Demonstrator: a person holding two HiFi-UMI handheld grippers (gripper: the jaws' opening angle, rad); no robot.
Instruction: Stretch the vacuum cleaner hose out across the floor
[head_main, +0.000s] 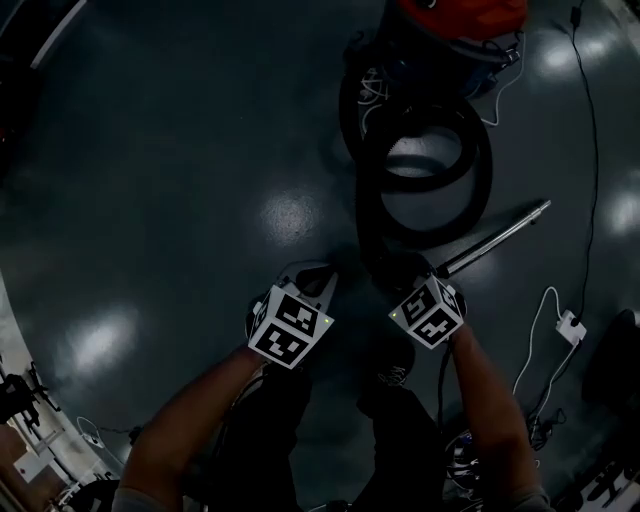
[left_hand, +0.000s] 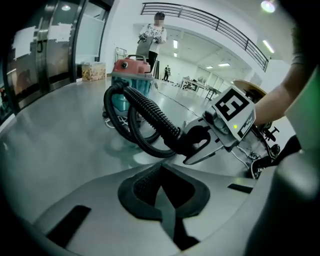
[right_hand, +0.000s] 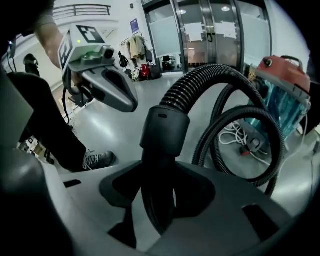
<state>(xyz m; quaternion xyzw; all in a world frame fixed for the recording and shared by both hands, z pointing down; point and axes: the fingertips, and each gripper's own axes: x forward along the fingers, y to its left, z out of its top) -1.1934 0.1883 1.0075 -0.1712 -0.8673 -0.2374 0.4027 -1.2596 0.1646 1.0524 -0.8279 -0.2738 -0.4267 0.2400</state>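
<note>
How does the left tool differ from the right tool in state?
The left tool is shut and empty; the right tool is shut on the hose at its smooth cuff. The left tool's jaws meet; the right tool's stand apart around the cuff. Both point down toward the floor.

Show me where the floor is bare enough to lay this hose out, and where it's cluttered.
Bare: the wide floor left of the hose loops. Crowded: around the vacuum cleaner, and to the right of the loops, where the metal wand and the white adapter with its cable lie.
</note>
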